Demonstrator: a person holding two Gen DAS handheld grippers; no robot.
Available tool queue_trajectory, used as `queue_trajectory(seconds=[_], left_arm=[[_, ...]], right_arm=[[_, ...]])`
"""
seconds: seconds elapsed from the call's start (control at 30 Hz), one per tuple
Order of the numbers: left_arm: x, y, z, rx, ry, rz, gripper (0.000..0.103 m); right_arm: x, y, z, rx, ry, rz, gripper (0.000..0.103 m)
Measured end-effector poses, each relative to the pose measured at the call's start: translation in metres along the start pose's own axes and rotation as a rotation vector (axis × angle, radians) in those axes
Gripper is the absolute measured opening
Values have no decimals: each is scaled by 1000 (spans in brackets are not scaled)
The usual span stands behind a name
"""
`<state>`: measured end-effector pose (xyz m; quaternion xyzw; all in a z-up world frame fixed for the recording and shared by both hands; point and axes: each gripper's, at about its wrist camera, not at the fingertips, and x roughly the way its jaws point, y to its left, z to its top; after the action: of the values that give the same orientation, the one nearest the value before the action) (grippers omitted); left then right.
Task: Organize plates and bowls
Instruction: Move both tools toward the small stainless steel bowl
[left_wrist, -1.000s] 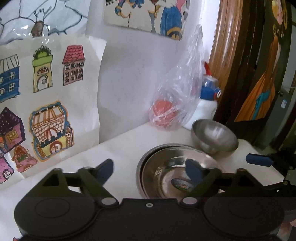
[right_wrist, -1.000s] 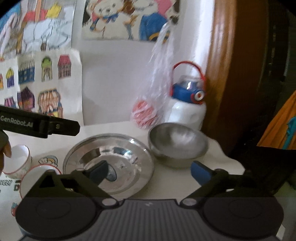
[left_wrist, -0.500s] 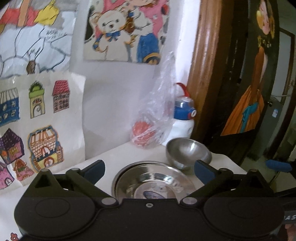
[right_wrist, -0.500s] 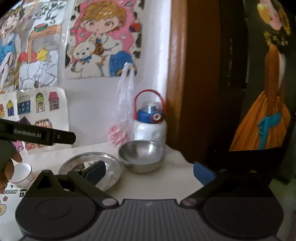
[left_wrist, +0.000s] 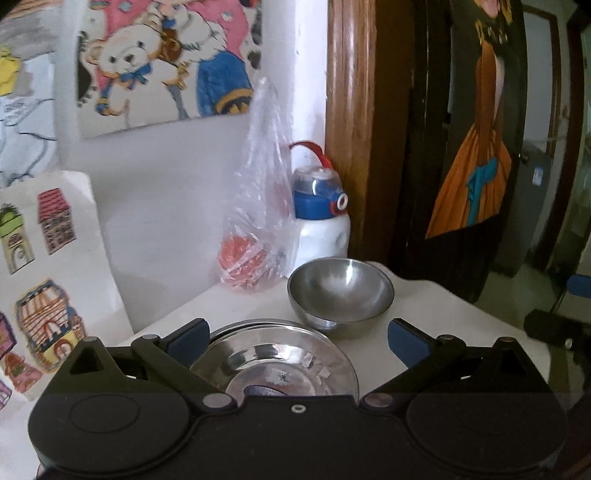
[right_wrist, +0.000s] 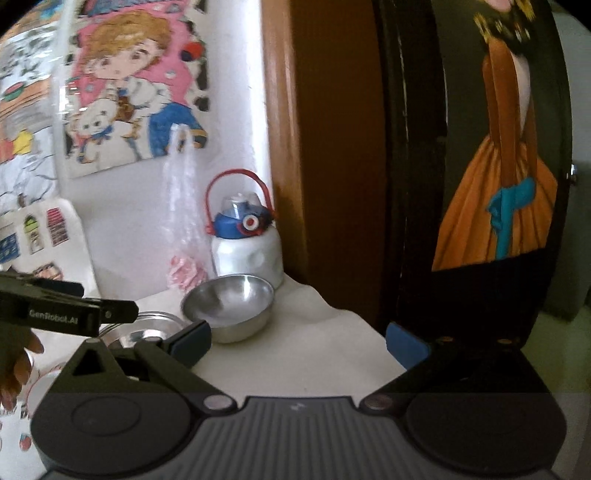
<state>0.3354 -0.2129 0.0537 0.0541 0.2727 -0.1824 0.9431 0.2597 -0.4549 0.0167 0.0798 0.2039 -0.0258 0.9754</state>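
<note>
- The left gripper (left_wrist: 297, 338) is hovering released, gripping nothing, the steel plate (left_wrist: 275, 360) lying just below its spread fingers.
- The steel bowl (left_wrist: 340, 295) is sitting just beyond, touching that plate.
- The right gripper (right_wrist: 297, 339) is also gaping wide, empty, the bowl ahead-left.

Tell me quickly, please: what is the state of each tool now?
Left tool: open wide, holding nothing; the steel plate lies below it.
Right tool: open, holding nothing.

Bare tabletop (right_wrist: 295, 354) right of steel plate (left_wrist: 280, 354) & in front of steel bowl (left_wrist: 341, 291) is passable; behind bowl, plastic bag (left_wrist: 258, 221), water bottle (left_wrist: 321, 218) & door frame (left_wrist: 351, 129) block.
</note>
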Motion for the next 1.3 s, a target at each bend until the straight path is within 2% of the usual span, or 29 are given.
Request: queue_trajectory(seconds=[0.37,0.57,0.93,1.2,1.3], left_arm=[[66,26,13,-68,73,27,102],[96,33,21,-70,90,43,102],[134,37,25,-87,136,41,102],[153,35,26,-108,173,9,102],[158,35,27,-120,179,0,102]], right_arm=[[73,-11,-1,108,66,19,103],[103,-11,2,145,90,38,103],[136,0,-2,154,143,25,103],[149,1,-3,179,161,30,102],[154,3,-4,184,173,42,97]])
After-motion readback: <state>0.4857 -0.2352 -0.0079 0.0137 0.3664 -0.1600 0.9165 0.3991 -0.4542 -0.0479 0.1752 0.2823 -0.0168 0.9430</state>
